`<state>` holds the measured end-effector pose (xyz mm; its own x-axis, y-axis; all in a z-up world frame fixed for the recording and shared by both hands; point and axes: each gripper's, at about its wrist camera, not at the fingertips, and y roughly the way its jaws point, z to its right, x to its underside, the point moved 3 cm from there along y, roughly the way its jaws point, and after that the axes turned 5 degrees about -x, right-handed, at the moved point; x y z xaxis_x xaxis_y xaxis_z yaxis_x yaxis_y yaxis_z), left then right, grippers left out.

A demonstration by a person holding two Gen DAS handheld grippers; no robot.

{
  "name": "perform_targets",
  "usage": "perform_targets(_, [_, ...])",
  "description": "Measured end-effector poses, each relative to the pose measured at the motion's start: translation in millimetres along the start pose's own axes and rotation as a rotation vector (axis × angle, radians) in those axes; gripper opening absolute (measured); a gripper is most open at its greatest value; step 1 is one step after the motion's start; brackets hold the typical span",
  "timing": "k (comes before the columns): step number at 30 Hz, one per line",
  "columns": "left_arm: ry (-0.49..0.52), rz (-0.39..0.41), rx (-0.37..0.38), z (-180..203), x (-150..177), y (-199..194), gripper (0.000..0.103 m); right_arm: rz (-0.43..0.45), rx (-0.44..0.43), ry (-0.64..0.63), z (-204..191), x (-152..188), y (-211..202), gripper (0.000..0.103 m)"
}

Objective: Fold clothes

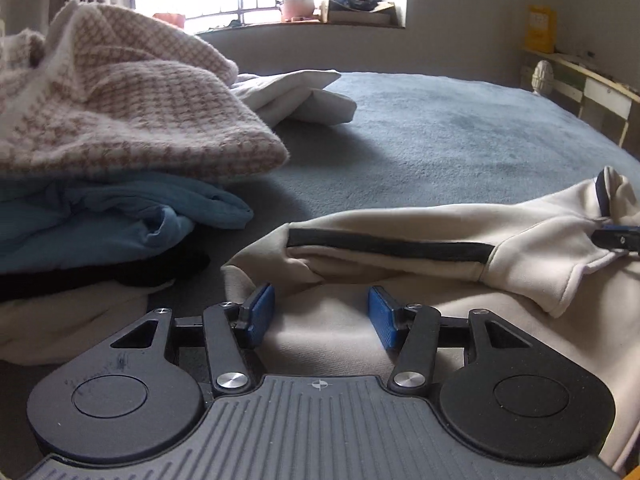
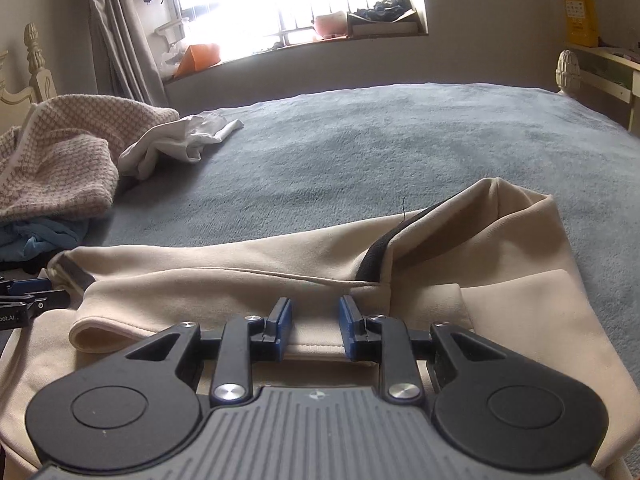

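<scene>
Both grippers sit low over a cream fleece sweatshirt with a black stripe point(image 2: 280, 276) spread on the near part of a bed covered in a grey-blue plush blanket point(image 2: 360, 144). Seen from its own camera, the left gripper point(image 1: 322, 314) has its blue-padded jaws parted, with only flat cream cloth lying under the gap and nothing pressed between the pads. Just ahead of it a sleeve of the sweatshirt lies folded across the body, the black stripe running along it.

On the right wrist view, the right gripper point(image 2: 314, 330) has its jaws narrower, with a folded edge of the cream fabric running between the blue pads; whether the pads actually pinch that fold cannot be told. The left gripper's black tip shows at the left edge of this view, beside the sweatshirt's cuff.

To the left of the sweatshirt stands a heap of other clothes: a pink-and-white houndstooth knit point(image 1: 120, 112) on top, a blue-teal garment point(image 1: 120, 216) beneath it, and something black point(image 1: 120, 276) under that. Behind the heap a white garment point(image 2: 180, 144) lies crumpled on the blanket.

On the window sill beyond the bed, an open cardboard box point(image 2: 384, 26) holds dark items that are too small to identify.
</scene>
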<state>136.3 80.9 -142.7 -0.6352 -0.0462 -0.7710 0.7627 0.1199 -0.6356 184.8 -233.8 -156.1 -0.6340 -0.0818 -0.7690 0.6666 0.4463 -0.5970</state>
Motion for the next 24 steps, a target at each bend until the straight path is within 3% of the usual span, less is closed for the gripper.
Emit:
perform_targets(6, [-0.033,0.115,-0.017,3.6,-15.6,-27.8,0.052,0.008,0.006,0.003,-0.6,1.3,-1.0,0.026])
perform_targets(8, [0.022,0.157,0.045,24.4,-23.3,-32.7,0.055,0.015,0.01,0.007,-0.7,2.2,-1.6,0.027])
perform_targets(11, [0.105,0.136,0.207,68.3,-28.4,-28.9,0.058,0.02,0.021,0.004,-2.5,2.6,-1.8,0.027])
perform_targets(13, [0.161,0.156,0.258,93.5,-23.8,-24.5,0.058,0.02,0.03,-0.004,-4.2,2.1,-2.4,0.027])
perform_targets(16, [0.243,0.135,0.232,116.2,-9.9,-10.2,0.058,0.017,0.05,-0.018,-8.9,-1.1,-7.9,0.028])
perform_targets(21, [0.26,0.118,0.199,117.6,3.8,-1.7,0.058,0.105,0.087,-0.125,-20.2,-28.0,-24.8,0.029])
perform_targets(24, [0.261,0.12,0.192,117.6,5.1,-0.4,0.058,0.104,0.131,-0.166,-10.6,-52.0,-7.7,0.029])
